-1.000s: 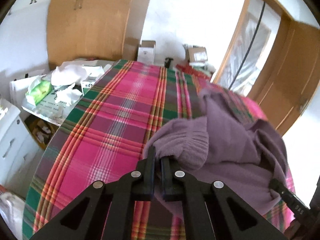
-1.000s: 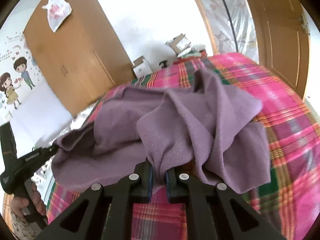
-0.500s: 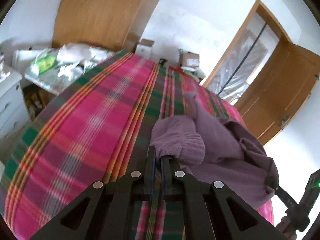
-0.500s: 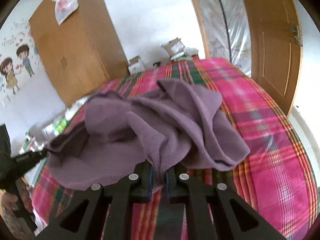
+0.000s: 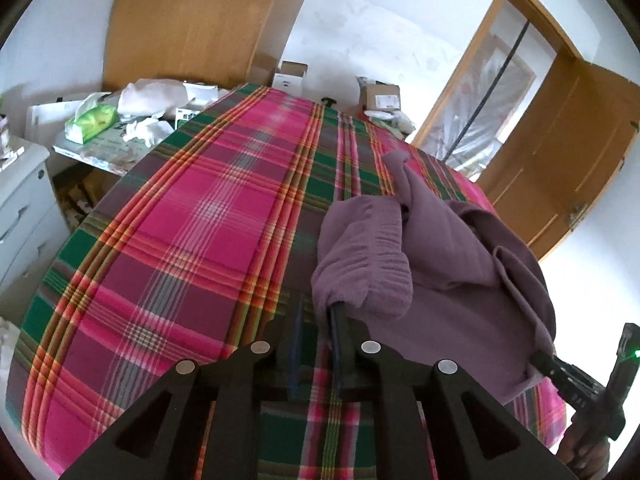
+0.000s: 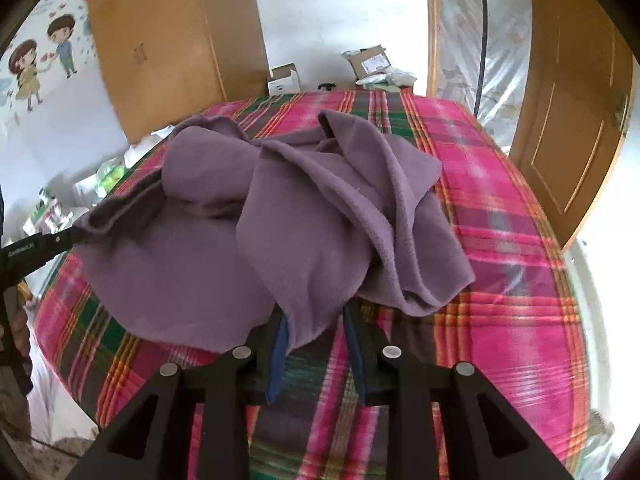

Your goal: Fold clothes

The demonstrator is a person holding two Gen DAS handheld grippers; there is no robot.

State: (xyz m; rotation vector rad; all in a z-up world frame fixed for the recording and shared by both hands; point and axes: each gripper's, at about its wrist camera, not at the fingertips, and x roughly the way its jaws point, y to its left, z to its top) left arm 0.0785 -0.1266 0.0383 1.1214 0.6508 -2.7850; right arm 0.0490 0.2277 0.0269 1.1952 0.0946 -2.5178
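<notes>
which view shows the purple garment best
The right wrist view: the purple garment spreads across the middle of the picture, crumpled on the plaid bedcover, most of its folds visible. The left wrist view shows only its gathered cuff end and one side, bunched toward the right.

Both the left gripper (image 5: 316, 312) and right gripper (image 6: 316, 328) have opened, releasing the purple garment (image 6: 304, 216).

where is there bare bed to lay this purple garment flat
Widest: plaid bedspread left of the purple garment, up to the far boxes. A narrower strip lies on its door side. The side table is crowded.
</notes>
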